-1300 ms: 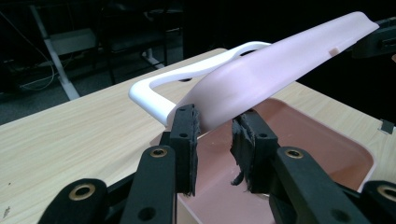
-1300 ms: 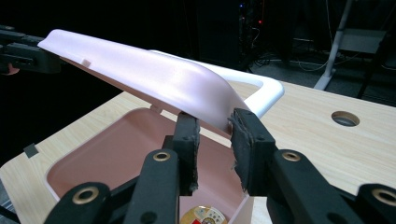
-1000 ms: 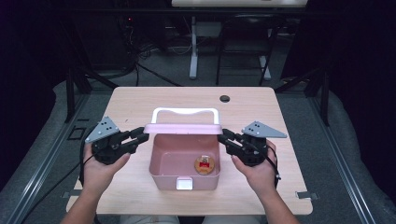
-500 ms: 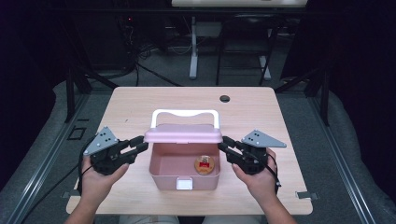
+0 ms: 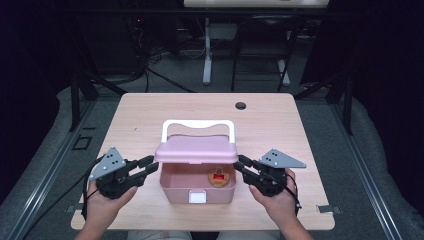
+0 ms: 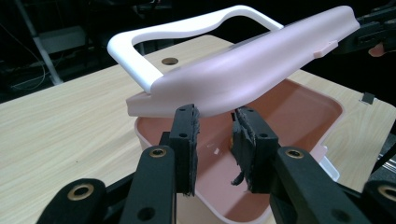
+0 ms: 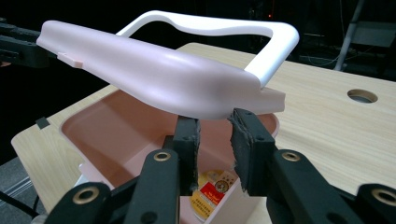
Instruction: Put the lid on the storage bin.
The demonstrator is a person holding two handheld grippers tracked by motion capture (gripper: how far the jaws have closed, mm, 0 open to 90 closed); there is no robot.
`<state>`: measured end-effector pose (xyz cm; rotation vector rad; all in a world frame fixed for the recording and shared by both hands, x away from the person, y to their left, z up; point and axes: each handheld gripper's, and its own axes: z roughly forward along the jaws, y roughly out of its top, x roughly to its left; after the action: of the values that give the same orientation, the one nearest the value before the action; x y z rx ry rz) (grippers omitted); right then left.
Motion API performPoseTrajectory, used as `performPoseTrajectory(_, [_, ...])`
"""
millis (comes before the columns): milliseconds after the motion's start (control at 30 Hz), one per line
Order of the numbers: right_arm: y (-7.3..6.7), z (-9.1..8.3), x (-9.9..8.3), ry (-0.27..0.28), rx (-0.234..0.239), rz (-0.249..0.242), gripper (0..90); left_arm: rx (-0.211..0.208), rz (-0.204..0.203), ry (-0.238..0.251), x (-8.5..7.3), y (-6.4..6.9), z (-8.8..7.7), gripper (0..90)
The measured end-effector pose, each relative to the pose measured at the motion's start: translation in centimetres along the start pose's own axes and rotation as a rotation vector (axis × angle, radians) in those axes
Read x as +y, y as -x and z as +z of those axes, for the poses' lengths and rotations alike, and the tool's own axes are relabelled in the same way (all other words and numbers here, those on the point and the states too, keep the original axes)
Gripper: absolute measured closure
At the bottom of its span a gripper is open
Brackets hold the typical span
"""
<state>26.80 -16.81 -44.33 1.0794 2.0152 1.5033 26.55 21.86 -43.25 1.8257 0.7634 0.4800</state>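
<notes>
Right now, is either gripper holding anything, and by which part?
Nothing is pinched: the pink lid seems to rest by its short ends on the left gripper and right gripper, jaws apart.

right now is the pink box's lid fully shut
No, the pink lid is raised at a tilt above the pink box, leaving the inside and a round tin showing.

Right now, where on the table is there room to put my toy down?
The wide strip of table behind the pink box, up to the small round hole, is bare. So are the far left and far right corners. It is crowded in front: the left gripper and right gripper flank the box under its lid.
</notes>
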Motion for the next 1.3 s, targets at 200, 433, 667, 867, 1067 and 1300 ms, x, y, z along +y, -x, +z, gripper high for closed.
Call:
performPoseTrajectory(200, [-0.2, -0.2, -0.6, -0.002, 0.000, -0.005, 71.7, 0.000, -0.001, 0.003, -0.7, 0.2, 0.0, 69.7])
performPoseTrajectory(433, [-0.2, -0.3, -1.6, -0.007, 0.008, 0.008, 71.7, -0.006, -0.011, -0.008, -1.8, 0.3, 0.0, 69.7])
performPoseTrajectory(667, [0.0, -0.5, -2.2, -0.008, 0.010, 0.012, 71.7, -0.013, -0.021, -0.020, -2.4, 0.2, -0.1, 69.7])
performPoseTrajectory(867, [0.0, -0.7, -2.8, -0.015, 0.010, 0.005, 71.6, -0.014, -0.025, -0.032, -2.8, 0.0, -0.1, 69.7])
performPoseTrajectory(1067, [0.2, -0.7, -2.9, -0.017, 0.015, 0.007, 71.3, -0.015, -0.032, -0.029, -3.0, -0.2, -0.1, 69.7])
performPoseTrajectory(1300, [0.5, -0.8, -3.0, -0.022, 0.007, 0.006, 70.8, -0.003, -0.041, -0.035, -3.1, -0.7, -0.3, 69.7])
